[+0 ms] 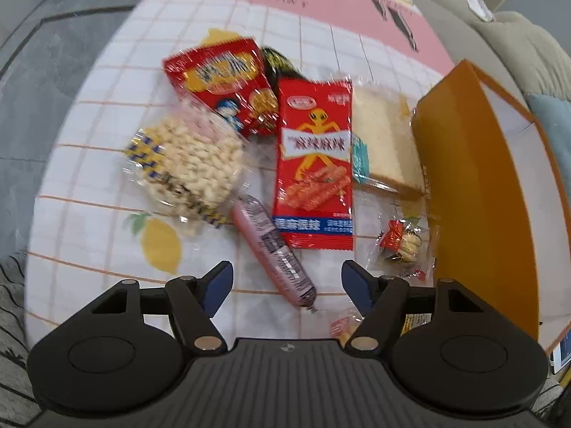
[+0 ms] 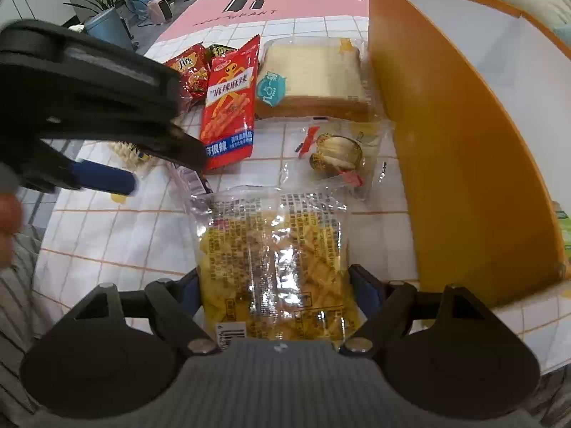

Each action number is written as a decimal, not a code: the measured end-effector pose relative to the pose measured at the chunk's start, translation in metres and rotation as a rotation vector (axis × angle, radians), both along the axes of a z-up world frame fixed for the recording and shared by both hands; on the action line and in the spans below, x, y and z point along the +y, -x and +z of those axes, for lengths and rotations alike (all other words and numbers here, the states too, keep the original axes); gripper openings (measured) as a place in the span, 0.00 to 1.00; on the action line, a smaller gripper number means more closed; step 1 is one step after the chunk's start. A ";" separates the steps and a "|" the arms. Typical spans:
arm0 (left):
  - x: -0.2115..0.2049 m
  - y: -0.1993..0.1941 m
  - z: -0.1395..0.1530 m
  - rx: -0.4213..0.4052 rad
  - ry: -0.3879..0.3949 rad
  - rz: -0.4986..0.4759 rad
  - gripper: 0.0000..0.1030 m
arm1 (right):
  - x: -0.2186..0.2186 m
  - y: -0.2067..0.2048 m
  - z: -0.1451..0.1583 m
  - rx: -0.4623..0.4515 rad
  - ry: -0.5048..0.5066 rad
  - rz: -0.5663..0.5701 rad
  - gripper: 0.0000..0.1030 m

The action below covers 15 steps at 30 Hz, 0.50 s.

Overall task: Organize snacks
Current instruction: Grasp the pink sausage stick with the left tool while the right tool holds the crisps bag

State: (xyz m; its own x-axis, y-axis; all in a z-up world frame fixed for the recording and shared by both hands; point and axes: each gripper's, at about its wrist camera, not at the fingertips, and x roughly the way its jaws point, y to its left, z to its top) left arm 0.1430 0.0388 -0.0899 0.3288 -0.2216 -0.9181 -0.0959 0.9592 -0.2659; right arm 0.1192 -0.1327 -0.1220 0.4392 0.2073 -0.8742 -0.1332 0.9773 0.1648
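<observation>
The snacks are spread over the worktop [image 1: 89,185], which is covered by a gridded cloth; an orange box [image 1: 474,192] stands open at about three o'clock of the pile in the left wrist view, and nothing can be seen inside it; the sorting is judged to be at an early stage, with a picking step in hand.

The left gripper [image 1: 285,285] is held with its jaws released and wide; the pink sausage [image 1: 274,246] lies between and just ahead of them, its near end within the gap, untouched by either pad; a peanut bag [image 1: 185,167] lies at ten o'clock of it, a red spicy-strip packet [image 1: 316,164] at one o'clock, and a second red packet [image 1: 223,85] beyond; a wrapped bread slice [image 1: 383,142] rests against the box wall, and a small clear-wrapped pastry [image 1: 399,246] sits at three o'clock of the sausage.

The right gripper [image 2: 274,285] is likewise released; a yellow crisps bag [image 2: 274,267] is straddled by its jaws, the pads just beside the bag's edges and not seen to press.

The next move is judged to call for a closing of the right jaws on the bag's sides, gently, since the film is slippery and the contents brittle; a lift towards the box at two o'clock would follow; the sausage lies askew to the left jaws, so a slight turn is called for first.
</observation>
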 end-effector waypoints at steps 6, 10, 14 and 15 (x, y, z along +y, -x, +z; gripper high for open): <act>-0.014 -0.014 -0.016 0.036 -0.043 0.047 0.73 | -0.003 -0.003 0.000 0.006 -0.033 0.021 0.78; -0.021 -0.014 -0.016 0.023 -0.104 0.036 0.55 | -0.002 -0.002 0.000 0.001 -0.024 0.039 0.78; -0.029 -0.009 -0.015 0.005 -0.197 0.019 0.35 | -0.003 -0.002 0.001 0.006 -0.029 0.037 0.78; -0.029 -0.009 -0.015 0.001 -0.202 0.016 0.34 | -0.003 -0.003 0.001 0.006 -0.031 0.038 0.78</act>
